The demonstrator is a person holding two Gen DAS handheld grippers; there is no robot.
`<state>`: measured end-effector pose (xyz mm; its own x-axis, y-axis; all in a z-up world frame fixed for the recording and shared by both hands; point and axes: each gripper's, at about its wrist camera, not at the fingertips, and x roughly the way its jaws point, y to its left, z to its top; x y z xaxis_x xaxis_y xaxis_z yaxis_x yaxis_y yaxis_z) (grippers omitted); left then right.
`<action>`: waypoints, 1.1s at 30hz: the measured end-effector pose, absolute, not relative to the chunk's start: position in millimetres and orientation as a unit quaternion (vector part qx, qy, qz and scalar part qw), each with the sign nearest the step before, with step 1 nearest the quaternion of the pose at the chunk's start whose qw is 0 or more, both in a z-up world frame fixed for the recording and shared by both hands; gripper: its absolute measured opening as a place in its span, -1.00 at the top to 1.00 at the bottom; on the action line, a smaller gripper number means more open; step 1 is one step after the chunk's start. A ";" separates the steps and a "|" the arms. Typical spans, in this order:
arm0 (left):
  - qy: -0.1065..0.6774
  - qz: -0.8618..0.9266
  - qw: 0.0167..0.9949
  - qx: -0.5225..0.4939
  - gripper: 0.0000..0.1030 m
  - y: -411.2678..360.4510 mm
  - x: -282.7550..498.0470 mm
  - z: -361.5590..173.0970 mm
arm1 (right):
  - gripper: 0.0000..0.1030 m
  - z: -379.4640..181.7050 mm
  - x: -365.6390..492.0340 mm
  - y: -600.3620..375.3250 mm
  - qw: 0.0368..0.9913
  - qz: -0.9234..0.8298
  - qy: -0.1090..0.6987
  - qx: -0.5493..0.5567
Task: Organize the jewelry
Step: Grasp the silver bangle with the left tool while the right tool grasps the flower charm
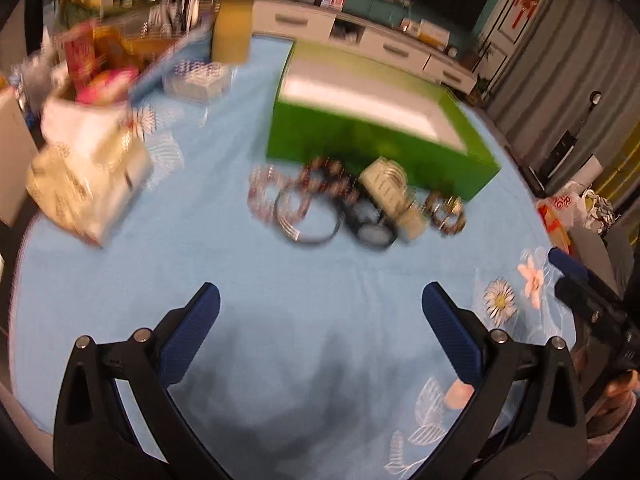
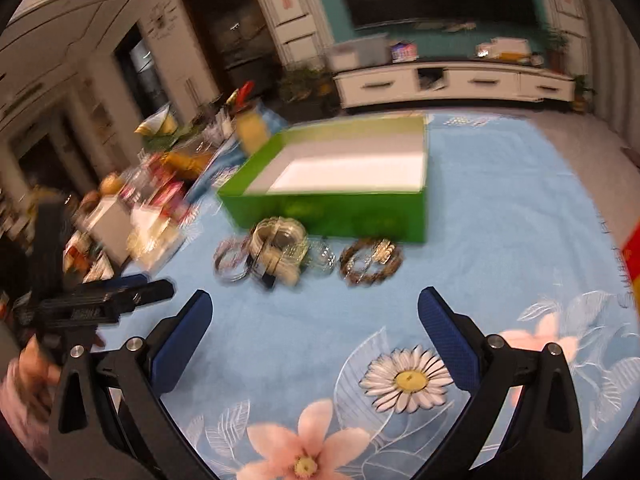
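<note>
A pile of jewelry point(image 1: 352, 204) lies on the light blue cloth in front of an open green box point(image 1: 376, 128) with a white inside. The pile holds beaded bracelets point(image 1: 324, 178), dark rings and a pale stack of bangles point(image 1: 386, 186). It also shows in the right wrist view point(image 2: 304, 260), with the green box point(image 2: 340, 208) behind it and a brown bracelet point(image 2: 372, 266) at its right end. My left gripper point(image 1: 320, 300) is open and empty, short of the pile. My right gripper point(image 2: 314, 306) is open and empty, also short of it. Both views are blurred.
Boxes and packets point(image 1: 88, 152) crowd the table's left side, with a yellow container point(image 1: 232, 28) behind. The cloth point(image 2: 500, 208) has printed flowers near the front. The left gripper shows at the left of the right wrist view point(image 2: 100, 300).
</note>
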<state>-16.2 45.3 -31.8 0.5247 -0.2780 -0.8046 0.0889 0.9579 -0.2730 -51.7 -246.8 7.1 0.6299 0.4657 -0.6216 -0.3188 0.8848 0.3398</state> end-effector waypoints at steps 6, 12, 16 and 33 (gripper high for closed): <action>0.506 -0.081 0.846 -0.150 -0.96 62.1 -2.6 -55.6 | -0.97 -27.3 -38.6 -248.2 0.856 0.202 0.457 0.133; 0.469 -0.047 0.873 -0.124 -0.96 56.0 7.8 -49.5 | -0.97 -31.7 -29.2 -241.2 0.876 0.178 0.440 0.084; 0.460 -0.043 0.881 -0.103 -0.71 46.9 21.2 -47.9 | -0.65 -38.0 -14.0 -245.6 0.882 0.154 0.438 0.082; 0.485 -0.050 0.867 -0.105 0.21 40.5 47.4 -68.3 | 0.15 -51.1 36.5 -248.3 0.890 0.135 0.433 0.044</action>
